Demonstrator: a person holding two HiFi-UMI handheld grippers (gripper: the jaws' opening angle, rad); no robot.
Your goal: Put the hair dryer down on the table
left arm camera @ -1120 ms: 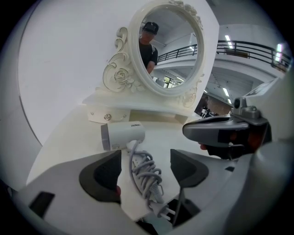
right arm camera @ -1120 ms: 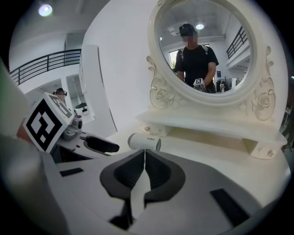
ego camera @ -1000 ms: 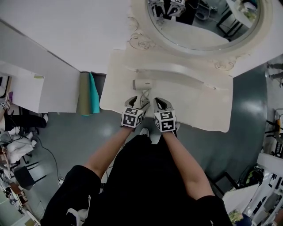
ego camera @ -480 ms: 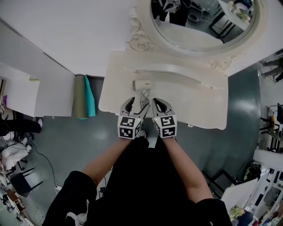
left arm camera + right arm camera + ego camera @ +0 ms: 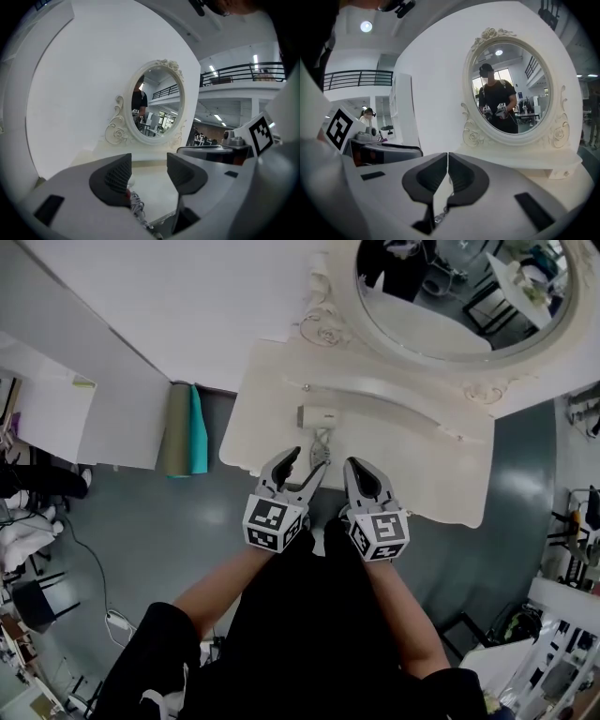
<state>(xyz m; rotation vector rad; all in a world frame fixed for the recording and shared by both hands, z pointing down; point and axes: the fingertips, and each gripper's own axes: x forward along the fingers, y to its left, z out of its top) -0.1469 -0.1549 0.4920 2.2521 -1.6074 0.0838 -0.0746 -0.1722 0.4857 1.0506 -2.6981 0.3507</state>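
Head view: hair dryer [image 5: 319, 415] is lying on the cream table [image 5: 422, 465], apart from both tongs, with its coiled cord [image 5: 322, 442] trailing toward me. I'm judging it light, rigid and smooth, so slippery on the barrel; the handle should be giving the surer hold. Left gripper [image 5: 307, 459] is standing apart, its jaws having just been closing partway on nothing. Right gripper [image 5: 362, 468] is sitting pressed together, empty. Carved oval mirror [image 5: 459, 296] is rising behind.

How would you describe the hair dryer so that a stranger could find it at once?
Find the cream dressing table below the oval mirror. On its top, left of the middle, lies the hair dryer. It is the only loose thing there: small, white, with a cord trailing toward the front edge.
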